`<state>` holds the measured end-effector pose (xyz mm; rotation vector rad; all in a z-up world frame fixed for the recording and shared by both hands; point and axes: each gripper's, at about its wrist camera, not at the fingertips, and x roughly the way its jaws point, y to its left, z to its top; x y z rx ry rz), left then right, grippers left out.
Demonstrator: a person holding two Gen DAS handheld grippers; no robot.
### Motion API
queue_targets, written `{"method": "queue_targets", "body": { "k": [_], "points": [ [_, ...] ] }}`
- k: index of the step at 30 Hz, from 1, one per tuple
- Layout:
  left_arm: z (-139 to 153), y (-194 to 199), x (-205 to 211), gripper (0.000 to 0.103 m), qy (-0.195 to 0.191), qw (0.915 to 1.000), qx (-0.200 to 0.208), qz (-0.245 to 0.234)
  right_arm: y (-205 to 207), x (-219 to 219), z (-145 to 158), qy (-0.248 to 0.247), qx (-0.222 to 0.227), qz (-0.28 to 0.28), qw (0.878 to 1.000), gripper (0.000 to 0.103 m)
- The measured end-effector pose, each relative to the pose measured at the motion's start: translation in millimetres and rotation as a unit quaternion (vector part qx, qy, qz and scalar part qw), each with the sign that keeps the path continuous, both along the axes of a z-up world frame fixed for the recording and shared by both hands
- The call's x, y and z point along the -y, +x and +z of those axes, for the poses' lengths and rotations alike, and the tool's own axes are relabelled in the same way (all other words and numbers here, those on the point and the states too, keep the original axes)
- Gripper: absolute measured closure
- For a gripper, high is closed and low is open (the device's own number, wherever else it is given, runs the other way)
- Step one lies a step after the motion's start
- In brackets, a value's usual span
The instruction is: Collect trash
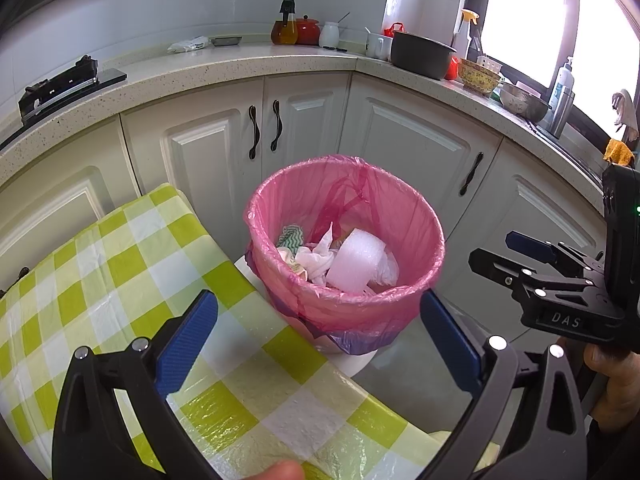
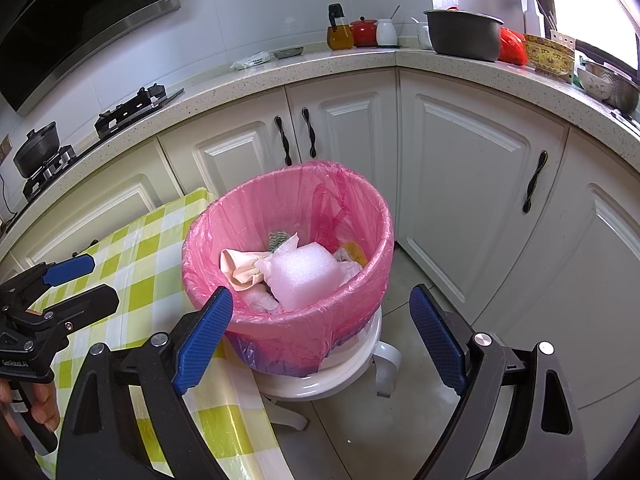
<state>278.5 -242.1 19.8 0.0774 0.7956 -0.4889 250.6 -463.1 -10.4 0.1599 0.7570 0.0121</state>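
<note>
A bin lined with a pink bag [image 1: 416, 216] [image 2: 360, 204] stands on a white stool [image 2: 360, 356] beside the table. Inside lie a white foam block [image 1: 358, 262] [image 2: 302, 276], crumpled tissues [image 1: 316, 258] and a beige wrapper [image 2: 240, 268]. My left gripper [image 1: 320, 338] hovers open over the table corner, just short of the bin, with nothing between its blue pads. My right gripper [image 2: 322, 338] is open and empty too, close to the bin's near rim. Each gripper shows in the other's view, the right gripper [image 1: 516, 254] at the right edge, the left gripper [image 2: 86, 282] at the left edge.
A table with a green and white checked cloth [image 1: 120, 280] [image 2: 132, 264] lies left of the bin. White cabinets [image 1: 420, 148] and a speckled counter [image 1: 240, 64] with a pot, jars and bowls curve behind. A gas stove [image 2: 132, 106] sits at the left. Grey floor tiles [image 2: 400, 420] show beside the stool.
</note>
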Motion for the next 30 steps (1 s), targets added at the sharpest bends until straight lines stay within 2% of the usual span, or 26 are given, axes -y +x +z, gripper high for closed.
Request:
{"method": "queue_targets", "body": {
  "k": [30],
  "points": [
    [-0.5,-0.8,3.7,0.005,-0.005,1.0000,-0.001,-0.001,-0.6,1.4,2.5,-0.003,0.004,-0.001,1.000,0.018]
  ]
}}
